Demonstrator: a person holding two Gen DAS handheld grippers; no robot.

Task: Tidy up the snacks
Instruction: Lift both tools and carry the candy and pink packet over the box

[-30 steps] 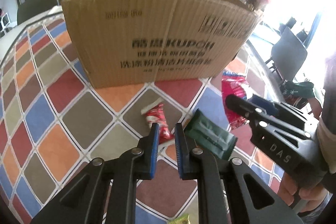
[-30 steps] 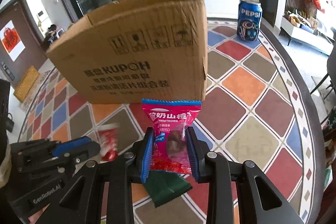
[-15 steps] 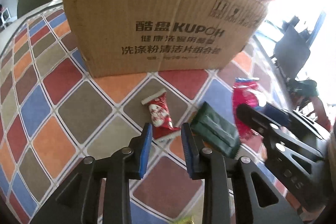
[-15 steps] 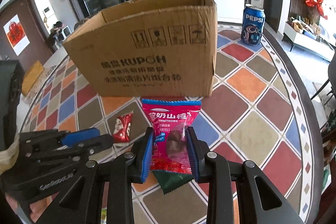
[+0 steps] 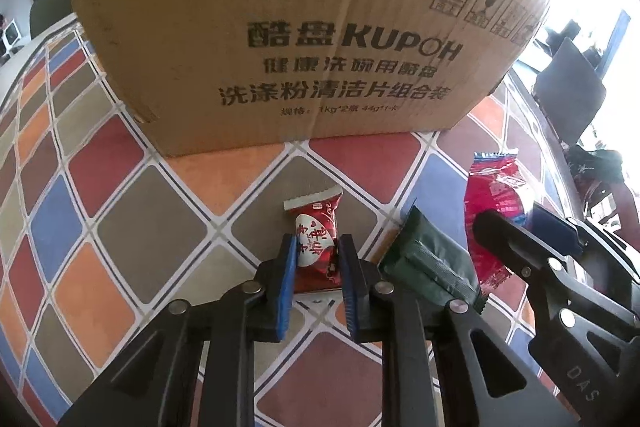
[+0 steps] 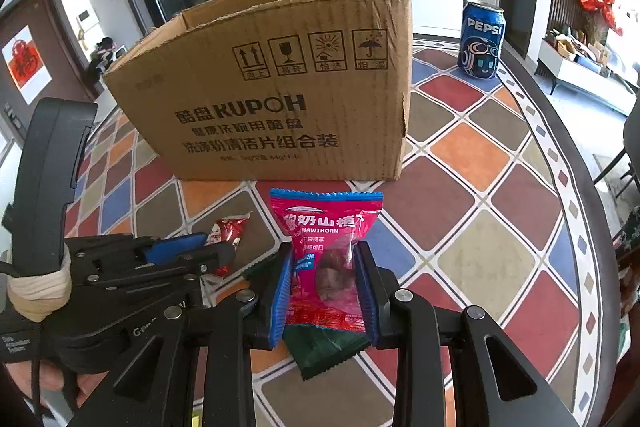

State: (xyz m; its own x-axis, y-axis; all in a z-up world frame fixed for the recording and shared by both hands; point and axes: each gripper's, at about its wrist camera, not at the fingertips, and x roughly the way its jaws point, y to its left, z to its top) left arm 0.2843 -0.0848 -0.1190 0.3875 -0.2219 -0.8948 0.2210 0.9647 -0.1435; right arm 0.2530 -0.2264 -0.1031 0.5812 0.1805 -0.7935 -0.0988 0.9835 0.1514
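A small red candy packet [image 5: 316, 245] lies on the patterned tablecloth, and my left gripper [image 5: 318, 259] has its blue pads on either side of the packet's near half, open around it. The packet also shows in the right wrist view [image 6: 226, 233]. My right gripper [image 6: 324, 283] is shut on a pink hawthorn snack packet [image 6: 326, 251] and holds it upright; the packet also shows in the left wrist view [image 5: 494, 203]. A dark green packet [image 5: 434, 267] lies between the grippers. An open cardboard box [image 6: 280, 99] stands just behind.
A Pepsi can [image 6: 482, 41] stands at the back right of the round table [image 6: 500, 195]. The table edge curves along the right. Chairs and furniture stand beyond it.
My left gripper has moved forward and opened wider, and its pads now straddle the red candy packet. My right gripper still holds the pink packet and has drawn back slightly.
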